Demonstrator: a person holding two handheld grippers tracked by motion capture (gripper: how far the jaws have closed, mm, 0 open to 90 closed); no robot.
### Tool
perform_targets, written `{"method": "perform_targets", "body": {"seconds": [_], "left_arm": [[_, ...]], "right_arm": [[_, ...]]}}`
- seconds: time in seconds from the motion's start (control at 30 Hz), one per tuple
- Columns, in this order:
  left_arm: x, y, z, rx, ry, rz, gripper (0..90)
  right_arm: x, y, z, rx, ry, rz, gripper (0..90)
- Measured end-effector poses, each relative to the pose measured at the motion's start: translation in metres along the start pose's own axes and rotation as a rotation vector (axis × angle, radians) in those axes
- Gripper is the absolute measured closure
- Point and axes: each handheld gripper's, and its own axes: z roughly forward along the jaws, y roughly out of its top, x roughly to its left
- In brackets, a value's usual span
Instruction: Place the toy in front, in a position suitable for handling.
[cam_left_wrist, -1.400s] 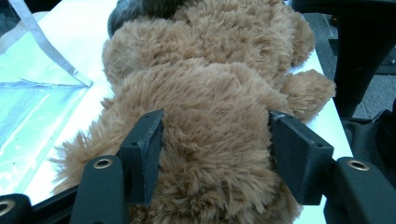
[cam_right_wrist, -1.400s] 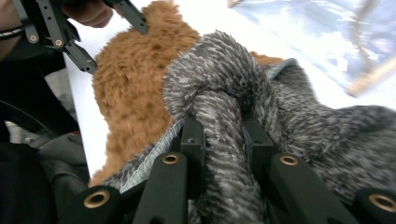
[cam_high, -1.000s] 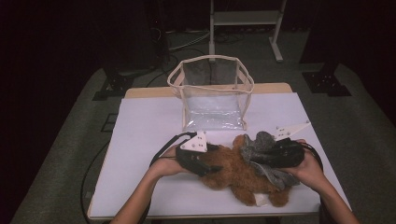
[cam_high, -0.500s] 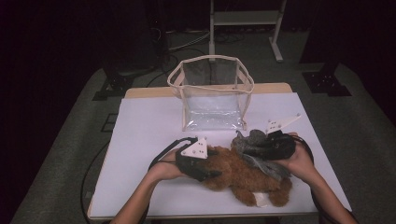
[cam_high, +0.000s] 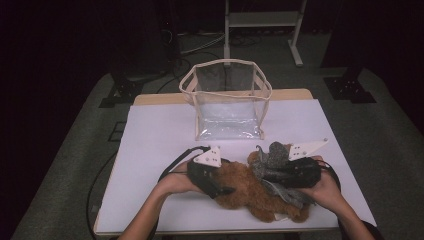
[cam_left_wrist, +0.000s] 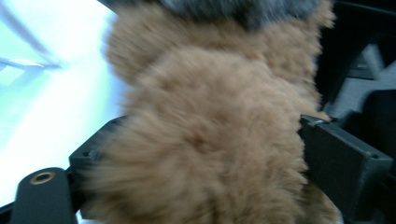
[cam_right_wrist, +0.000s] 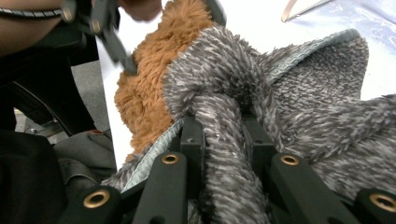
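High view: brown plush toy (cam_high: 250, 192) lies on the white table (cam_high: 160, 145) near its front edge, just in front of the clear bag (cam_high: 227, 100), which stands upright. Grey knit cloth (cam_high: 272, 162) is draped over the toy's right part. Left gripper (cam_high: 220, 187) has just been opening its jaws; they stand wide on either side of the toy's fur. Right gripper (cam_right_wrist: 222, 140) is clamped narrow on a fold of the grey cloth.

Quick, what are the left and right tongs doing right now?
Left tongs: jaws just opened wide, brown plush toy between them, not pinched.
Right tongs: closed on a fold of the grey fuzzy cloth.
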Motion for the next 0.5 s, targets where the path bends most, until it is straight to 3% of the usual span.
{"method": "perform_targets", "body": {"seconds": [0.13,0.23,0.33,0.5], "left_arm": [[0.000,-0.002,-0.002,0.002,0.008,-0.001,16.6],[-0.002,-0.002,-0.003,0.003,0.010,0.006,16.6],[-0.001,-0.002,-0.004,0.000,0.005,0.006,16.4],[0.000,-0.003,-0.003,-0.014,-0.001,-0.018,8.4]], "right_arm": [[-0.007,0.008,-0.013,-0.031,-0.045,-0.007,73.7],[-0.018,0.010,-0.020,-0.047,-0.080,0.016,73.7],[-0.023,0.001,-0.014,-0.015,-0.063,0.047,73.6],[-0.015,-0.011,-0.011,-0.033,-0.037,0.049,73.9]]}}
